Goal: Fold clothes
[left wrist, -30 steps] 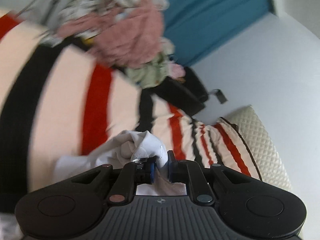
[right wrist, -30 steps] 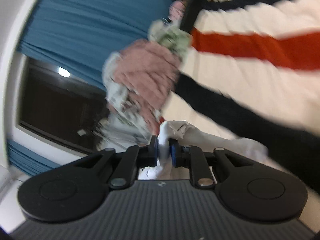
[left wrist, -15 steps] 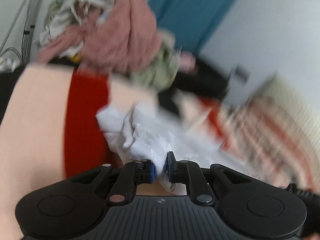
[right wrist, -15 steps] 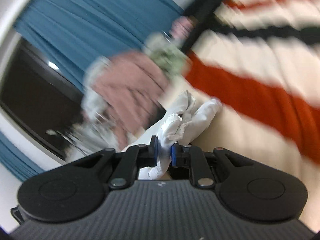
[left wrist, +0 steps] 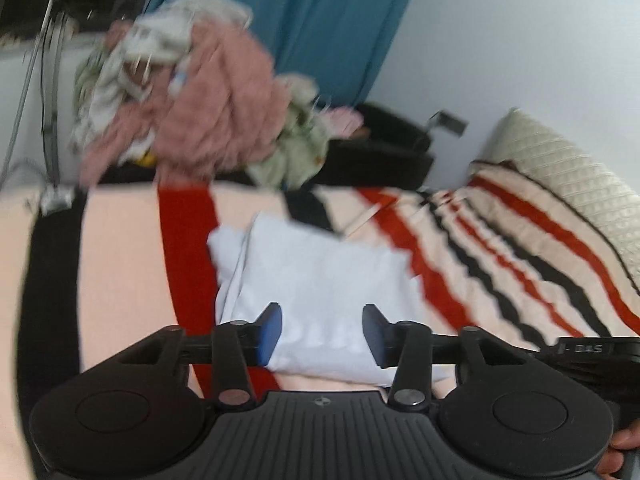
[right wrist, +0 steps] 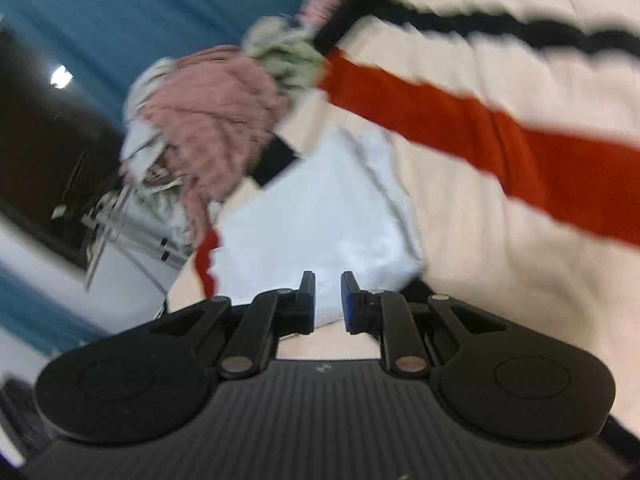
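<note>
A white garment [left wrist: 316, 280] lies flat in a folded rectangle on the striped blanket [left wrist: 120, 272]. It also shows in the right wrist view [right wrist: 320, 224]. My left gripper [left wrist: 322, 330] is open and empty, just above the garment's near edge. My right gripper [right wrist: 328, 298] is open with a narrow gap, empty, over the garment's near edge. A pile of unfolded clothes [left wrist: 192, 92], pink and patterned, sits at the far end of the bed, and shows in the right wrist view [right wrist: 212, 120].
The blanket has red, black and cream stripes [right wrist: 520, 152]. A cream quilted pillow [left wrist: 560, 168] lies at the right. A black bag [left wrist: 384, 148] sits by the wall behind the pile. A blue curtain [left wrist: 320, 20] hangs behind.
Both grippers held the bunched white garment, laid it down on the blanket and let go. The garment now lies flat and both jaws have opened.
</note>
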